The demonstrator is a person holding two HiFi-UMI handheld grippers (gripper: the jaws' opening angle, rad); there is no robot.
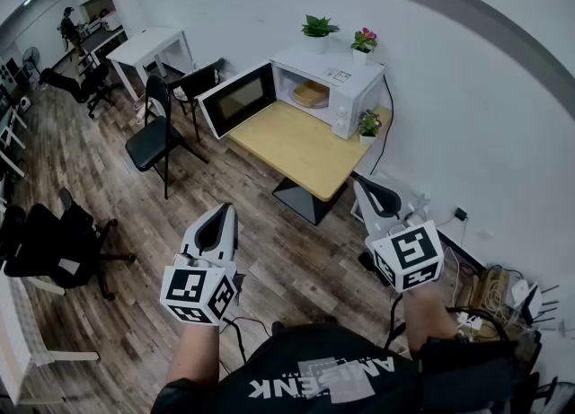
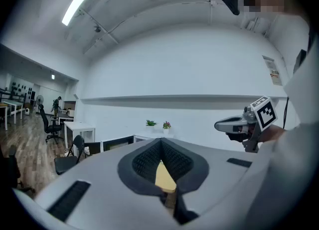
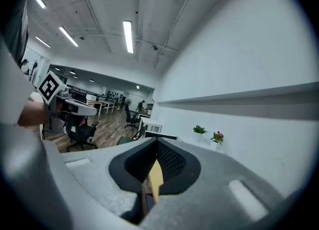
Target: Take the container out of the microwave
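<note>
Far to the left of the microwave [image 1: 334, 89], a black office chair [image 1: 49, 243] stands on the wood-plank floor [image 1: 135, 313]. Nearer the microwave, but still left of it, a black folding chair [image 1: 154, 136] stands in front of a white table [image 1: 151, 46]. The left gripper [image 1: 225, 210] is held in the air well short of the microwave, low and left of it in the head view. Its jaws are closed tip to tip with nothing between them, and its own view shows only the tabletop through the gap behind the tips. The microwave door [image 1: 237, 100] hangs wide open to the left. The microwave sits at the far end of a light wooden table [image 1: 301, 150], against the white wall. The container [image 1: 311, 93], tan and shallow, rests inside the microwave's lit cavity and neither gripper touches it. On top of the microwave stand a green potted plant [image 1: 318, 28] and, to its right, a pink flowering plant [image 1: 364, 41]. A third small potted plant [image 1: 368, 125] stands on the table just beside the microwave's right front corner. The right gripper [image 1: 358, 185] hovers low and right of the microwave, off the table's near corner, with its jaws pressed together and empty. A tangle of cables [image 1: 499, 295] lies on the floor farther right, along the wall.
</note>
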